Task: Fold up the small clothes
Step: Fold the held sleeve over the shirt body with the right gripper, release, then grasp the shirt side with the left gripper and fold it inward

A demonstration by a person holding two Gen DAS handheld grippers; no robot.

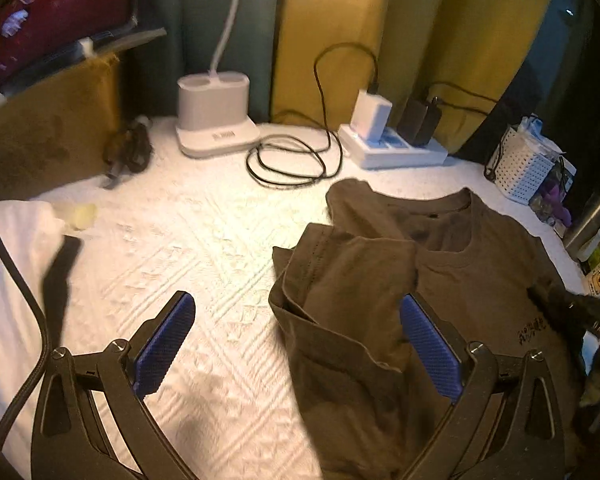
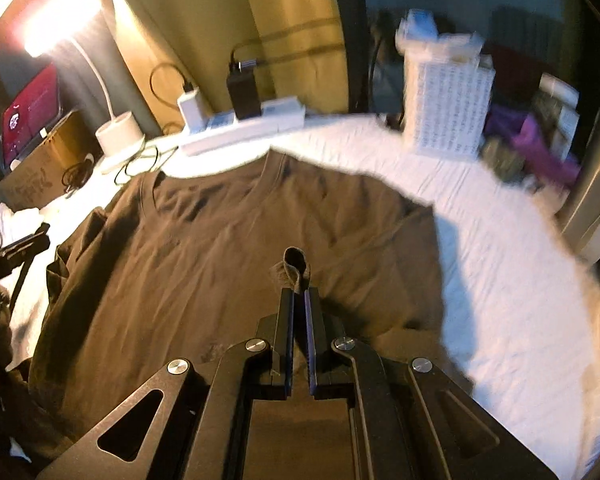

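White bedsheet [image 1: 204, 248]: one brown T-shirt [image 2: 220, 248], two grippers, four fingers [image 1: 164, 344].

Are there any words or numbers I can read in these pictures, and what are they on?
None can be read.
Small dark print on the brown T-shirt: too blurred.
Label on the white lamp base: too blurred.
White marks on the red box: too blurred.
Bear sticker: a picture, no words.

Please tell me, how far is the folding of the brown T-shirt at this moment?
Done: one sleeve side of the brown T-shirt is already folded onto the body. In hand: the right gripper is shut on a pinch of its fabric; the left gripper is open, one finger over the shirt. Left: the other side and the crosswise folds.
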